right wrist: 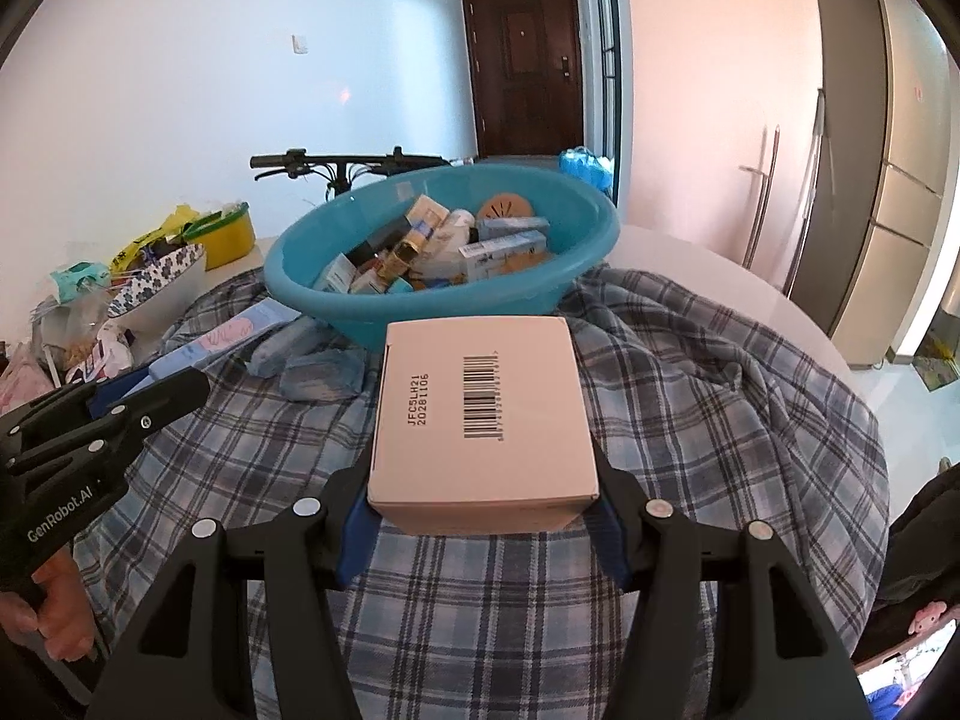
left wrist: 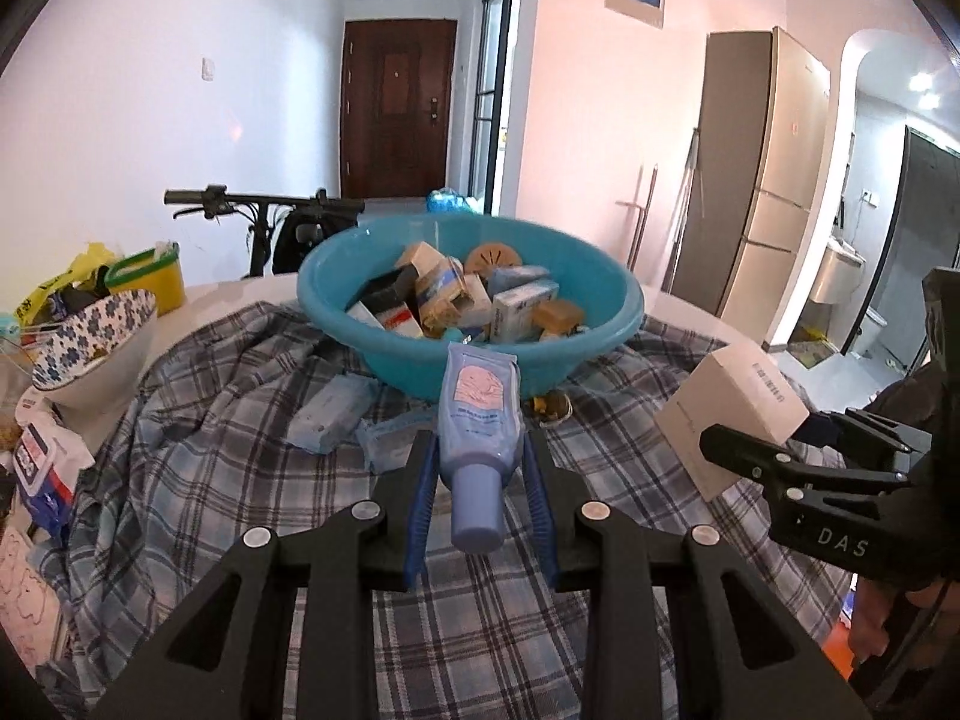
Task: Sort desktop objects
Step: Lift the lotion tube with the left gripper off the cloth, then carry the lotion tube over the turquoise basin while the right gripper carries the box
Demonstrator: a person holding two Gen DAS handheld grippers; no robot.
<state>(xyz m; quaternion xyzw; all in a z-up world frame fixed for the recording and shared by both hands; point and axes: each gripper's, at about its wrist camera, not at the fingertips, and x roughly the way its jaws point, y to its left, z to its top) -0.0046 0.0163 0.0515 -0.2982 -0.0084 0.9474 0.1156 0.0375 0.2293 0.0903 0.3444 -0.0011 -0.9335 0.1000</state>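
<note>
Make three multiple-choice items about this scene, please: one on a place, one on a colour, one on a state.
1. Where is the basin?
A. on the checked cloth
B. on the floor
C. on the fridge

2. What colour is the basin?
A. red
B. turquoise blue
C. black

3. What is the left tool doing?
A. standing open with nothing in it
B. gripping a white box
C. gripping a blue tube

Answers:
1 A: the checked cloth lies under the basin.
2 B: its rim and wall are turquoise blue in both views.
3 C: the blue tube sits between its blue pads, while the white box is in the right tool.
</note>
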